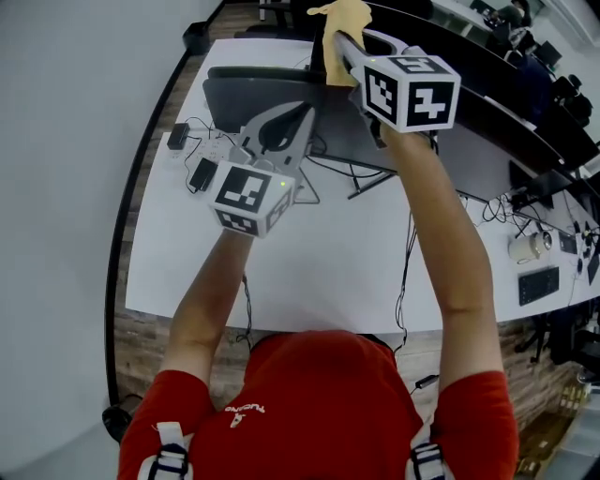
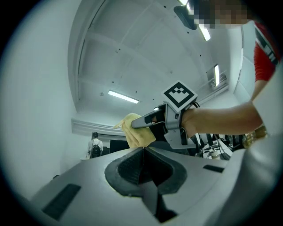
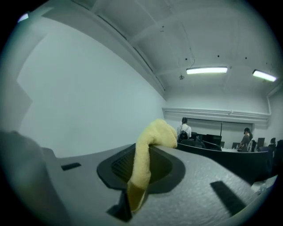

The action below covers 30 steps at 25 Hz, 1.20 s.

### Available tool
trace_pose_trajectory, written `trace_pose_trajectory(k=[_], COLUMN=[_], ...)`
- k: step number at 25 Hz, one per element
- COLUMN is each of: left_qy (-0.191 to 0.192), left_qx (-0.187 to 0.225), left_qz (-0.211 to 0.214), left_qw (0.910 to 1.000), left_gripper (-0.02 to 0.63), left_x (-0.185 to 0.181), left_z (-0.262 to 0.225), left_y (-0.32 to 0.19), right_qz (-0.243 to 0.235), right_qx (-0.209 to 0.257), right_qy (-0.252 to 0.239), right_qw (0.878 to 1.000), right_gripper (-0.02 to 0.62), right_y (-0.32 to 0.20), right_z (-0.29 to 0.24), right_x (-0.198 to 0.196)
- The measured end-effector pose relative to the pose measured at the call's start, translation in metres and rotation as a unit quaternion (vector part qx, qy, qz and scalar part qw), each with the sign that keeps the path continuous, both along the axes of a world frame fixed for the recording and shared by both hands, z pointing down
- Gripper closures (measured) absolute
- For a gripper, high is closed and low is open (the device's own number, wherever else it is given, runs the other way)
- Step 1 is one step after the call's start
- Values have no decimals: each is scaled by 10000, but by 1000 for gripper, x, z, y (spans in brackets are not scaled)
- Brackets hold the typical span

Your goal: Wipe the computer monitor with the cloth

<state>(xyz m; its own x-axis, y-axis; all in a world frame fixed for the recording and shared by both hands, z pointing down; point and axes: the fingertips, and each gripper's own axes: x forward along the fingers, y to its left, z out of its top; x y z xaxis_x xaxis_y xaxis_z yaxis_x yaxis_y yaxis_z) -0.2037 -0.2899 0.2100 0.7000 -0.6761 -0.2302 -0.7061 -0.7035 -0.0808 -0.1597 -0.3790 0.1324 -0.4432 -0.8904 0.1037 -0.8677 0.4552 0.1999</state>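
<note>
Your right hand-held gripper (image 1: 339, 44) is clamped on the one yellow cloth (image 1: 345, 15) at the frame's top centre, just above the single monitor (image 1: 244, 94) on the white desk (image 1: 309, 272). Your left hand-held gripper (image 1: 305, 114) has its jaws together, empty, by the monitor's top edge.

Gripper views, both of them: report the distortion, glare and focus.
Left gripper view: heavy fisheye, black rounded corners, tube light bright without flare, right gripper sharp. Right gripper view: same fisheye, two ceiling lights blown white, cloth in focus, distant people small and soft.
</note>
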Motion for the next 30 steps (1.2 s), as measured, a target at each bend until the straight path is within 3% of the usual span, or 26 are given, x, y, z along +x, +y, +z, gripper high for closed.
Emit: trace_pose_trajectory(k=[4,16,30], left_qy=[65,187,37], left_qx=[-35,-73,22], left_qz=[69,262,201], left_qw=[9999,9995,9998], left_gripper=[595,595,595], left_x=[-2,3,59], left_z=[4,12,6], left_y=[-4,-6,9], right_qz=[150,297,445], right_qx=[-34,-182,-194], right_qy=[258,375,378], right_qw=[9995,9987,9981], right_gripper=[532,532,532], right_y=[-3,4,28], right_z=[3,5,7], right_x=[6,30,122])
